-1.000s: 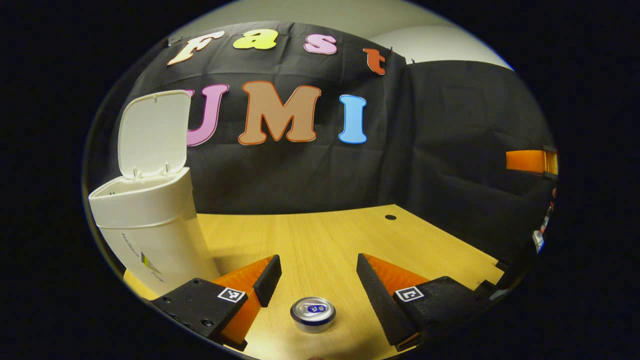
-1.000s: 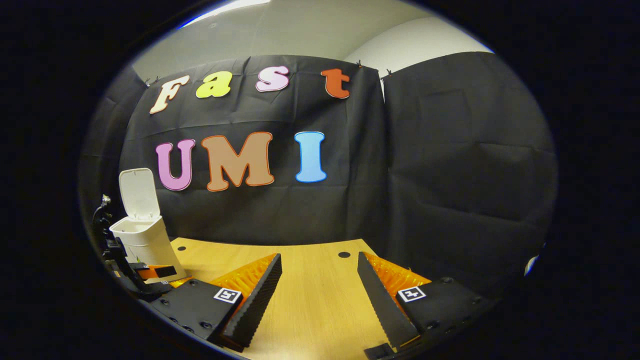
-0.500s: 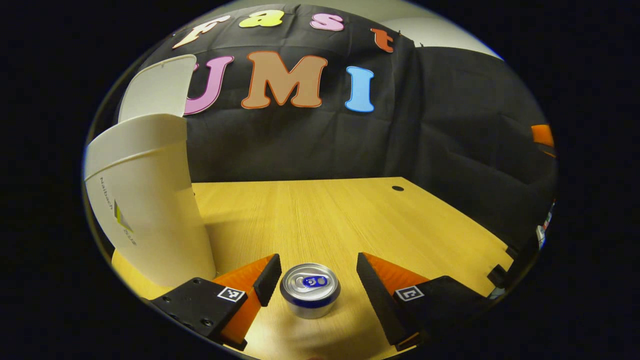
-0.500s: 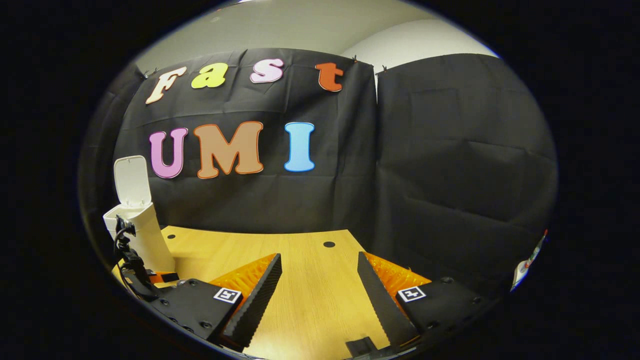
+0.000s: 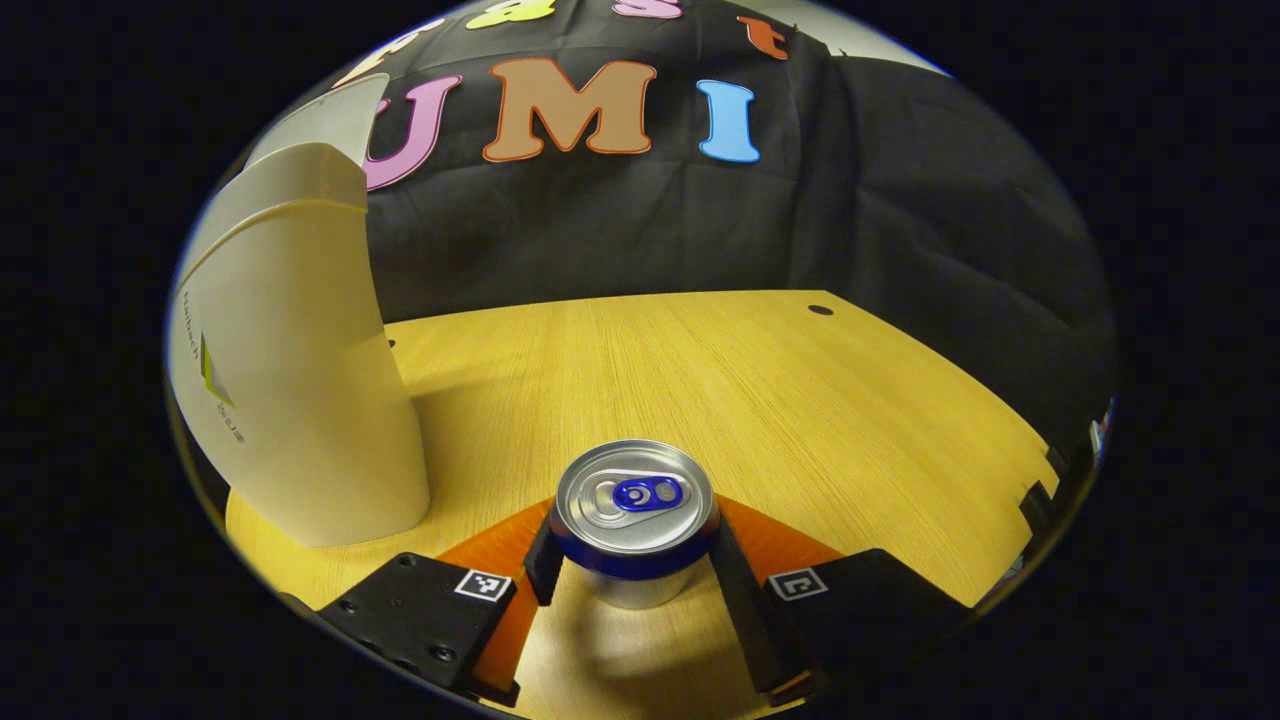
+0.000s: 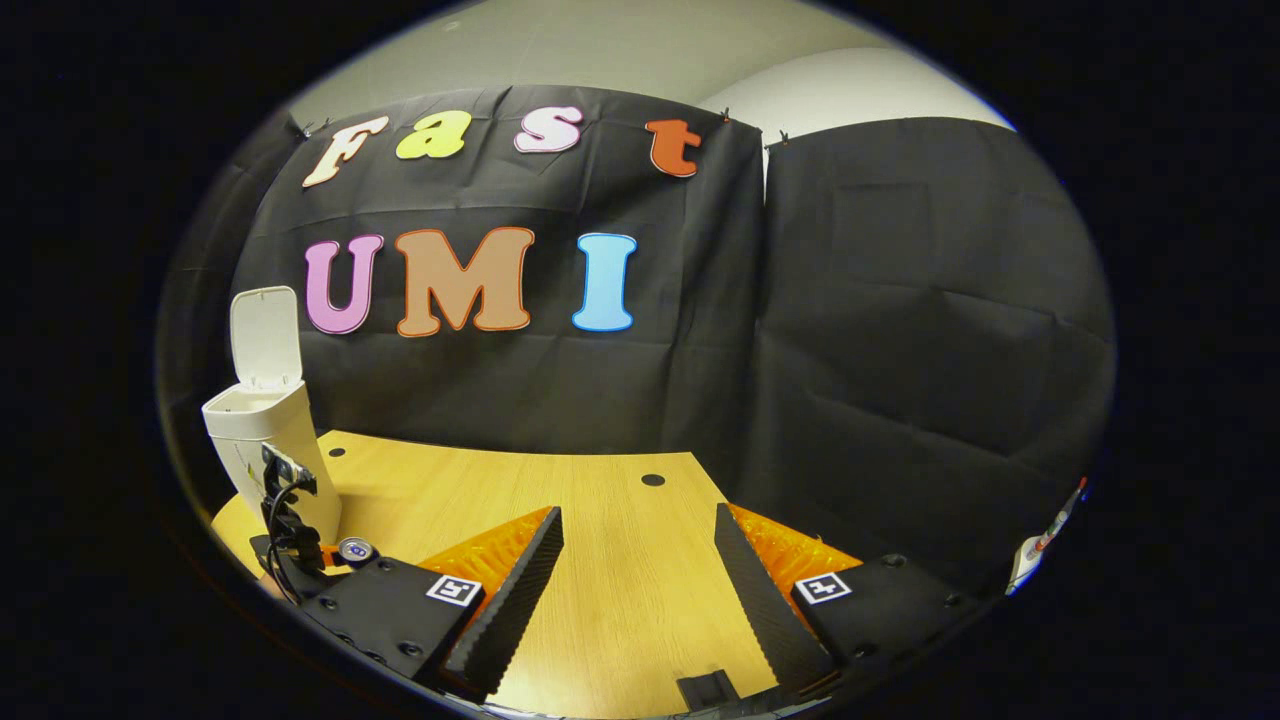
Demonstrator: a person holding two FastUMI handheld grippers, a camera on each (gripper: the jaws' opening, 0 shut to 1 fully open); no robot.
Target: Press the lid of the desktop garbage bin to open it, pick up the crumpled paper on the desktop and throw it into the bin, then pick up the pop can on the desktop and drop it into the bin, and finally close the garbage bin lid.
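The pop can point(image 5: 633, 500), silver with a blue tab, stands upright on the wooden desk point(image 5: 760, 390). My left gripper point(image 5: 633, 545) is shut on it, one finger against each side just below the rim. The white garbage bin point(image 5: 290, 390) stands close by on the left with its lid point(image 5: 320, 115) raised. In the right gripper view the bin point(image 6: 262, 440) is far left with its lid point(image 6: 265, 335) up, and the can point(image 6: 357, 548) and the left gripper point(image 6: 290, 520) are beside it. My right gripper point(image 6: 638, 560) hangs open over bare desk.
The black cloth wall runs along the back and right of the desk. Small round holes point(image 5: 820, 310) point(image 6: 652, 480) mark the desk's far part. The desk's right edge point(image 5: 1030, 480) is notched.
The left gripper came down and forward around the can and its fingers closed in on it. The right gripper drifted a little and stayed open.
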